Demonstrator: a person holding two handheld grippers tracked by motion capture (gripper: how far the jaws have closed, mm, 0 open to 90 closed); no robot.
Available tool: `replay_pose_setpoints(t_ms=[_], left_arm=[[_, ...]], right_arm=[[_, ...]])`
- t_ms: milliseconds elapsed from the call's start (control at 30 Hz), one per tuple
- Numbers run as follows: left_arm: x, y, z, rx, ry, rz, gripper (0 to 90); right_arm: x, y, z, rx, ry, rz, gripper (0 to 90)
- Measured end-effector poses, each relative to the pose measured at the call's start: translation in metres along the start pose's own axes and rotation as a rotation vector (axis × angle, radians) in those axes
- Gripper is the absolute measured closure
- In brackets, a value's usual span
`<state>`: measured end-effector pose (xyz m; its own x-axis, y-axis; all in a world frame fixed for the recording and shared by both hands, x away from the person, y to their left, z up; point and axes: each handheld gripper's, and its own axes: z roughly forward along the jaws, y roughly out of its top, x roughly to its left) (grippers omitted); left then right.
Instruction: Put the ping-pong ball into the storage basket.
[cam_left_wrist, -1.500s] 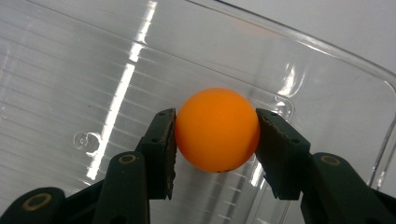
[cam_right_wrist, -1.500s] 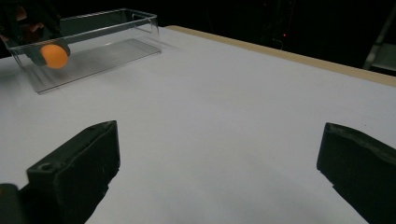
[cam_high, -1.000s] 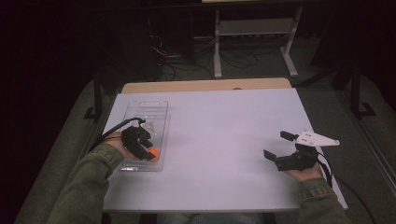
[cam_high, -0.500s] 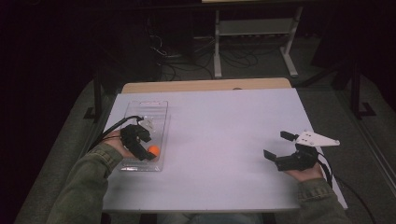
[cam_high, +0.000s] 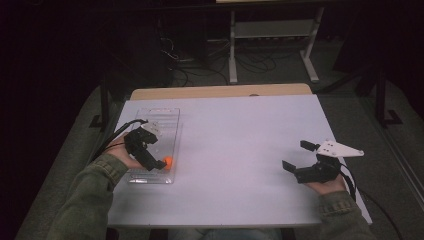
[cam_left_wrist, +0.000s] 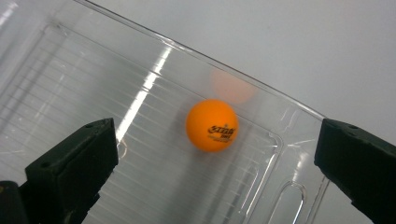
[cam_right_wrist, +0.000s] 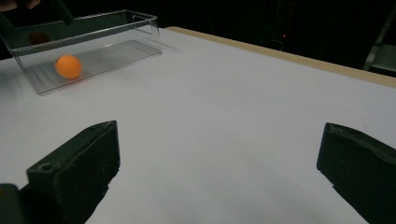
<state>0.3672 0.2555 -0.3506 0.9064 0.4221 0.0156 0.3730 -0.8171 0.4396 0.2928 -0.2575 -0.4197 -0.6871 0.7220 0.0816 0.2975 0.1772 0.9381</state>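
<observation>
Both forearms wear olive-green sleeves with loosely creased cuffs, the left sleeve (cam_high: 85, 200) at the near left and the right sleeve (cam_high: 345, 215) at the near right. The left gripper (cam_high: 159, 161) is black and chunky, with a black cable (cam_high: 117, 137) looping off its far side. The right gripper (cam_high: 298, 157) is black too, topped by a pale grey three-cornered plate (cam_high: 339, 148); its blocky matte jaws each carry a small round screw hole.
</observation>
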Motion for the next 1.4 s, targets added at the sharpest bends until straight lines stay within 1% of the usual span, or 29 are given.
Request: replay_pose_setpoints(t_ms=[167, 300, 467, 567, 600, 633, 700, 833, 1000, 1067, 1167, 1400], left_arm=[[-0.003, 0.002, -0.007, -0.033, 0.012, 0.003, 0.0], [-0.004, 0.002, -0.010, -0.050, 0.022, 0.008, 0.0], [-0.006, -0.001, -0.016, -0.104, 0.035, -0.010, 0.0], [-0.007, -0.004, -0.019, -0.124, 0.042, -0.017, 0.0], [-0.007, -0.004, -0.019, -0.124, 0.042, -0.017, 0.0], [-0.007, -0.007, -0.022, -0.144, 0.052, -0.021, 0.0], [-0.008, -0.010, -0.024, -0.168, 0.062, -0.025, 0.0], [-0.009, -0.017, -0.027, -0.208, 0.099, -0.033, 0.0], [-0.010, -0.026, -0.031, -0.251, 0.110, -0.054, 0.0], [-0.009, -0.027, -0.033, -0.257, 0.109, -0.057, 0.0], [-0.010, -0.034, -0.035, -0.289, 0.116, -0.082, 0.0], [-0.012, -0.046, -0.037, -0.331, 0.139, -0.107, 0.0]], right_arm=[[0.000, 0.000, 0.000, -0.002, -0.002, 0.000, 0.0], [0.000, 0.000, 0.000, -0.002, -0.001, 0.000, 0.0], [0.000, 0.000, 0.000, -0.003, -0.002, 0.001, 0.0], [0.000, 0.000, 0.000, -0.002, -0.002, 0.000, 0.0], [0.000, 0.000, 0.000, -0.002, -0.002, 0.000, 0.0], [0.000, 0.000, 0.000, -0.002, -0.002, 0.001, 0.0], [0.000, 0.000, 0.000, -0.002, -0.002, -0.001, 0.0], [0.000, 0.000, -0.001, -0.004, -0.006, -0.001, 0.0], [0.000, 0.000, -0.001, -0.007, -0.007, -0.004, 0.0], [0.000, 0.000, -0.001, -0.005, -0.007, -0.004, 0.0], [0.000, 0.000, -0.001, -0.006, -0.007, -0.003, 0.0], [0.001, 0.000, -0.001, -0.006, -0.007, -0.007, 0.0]])
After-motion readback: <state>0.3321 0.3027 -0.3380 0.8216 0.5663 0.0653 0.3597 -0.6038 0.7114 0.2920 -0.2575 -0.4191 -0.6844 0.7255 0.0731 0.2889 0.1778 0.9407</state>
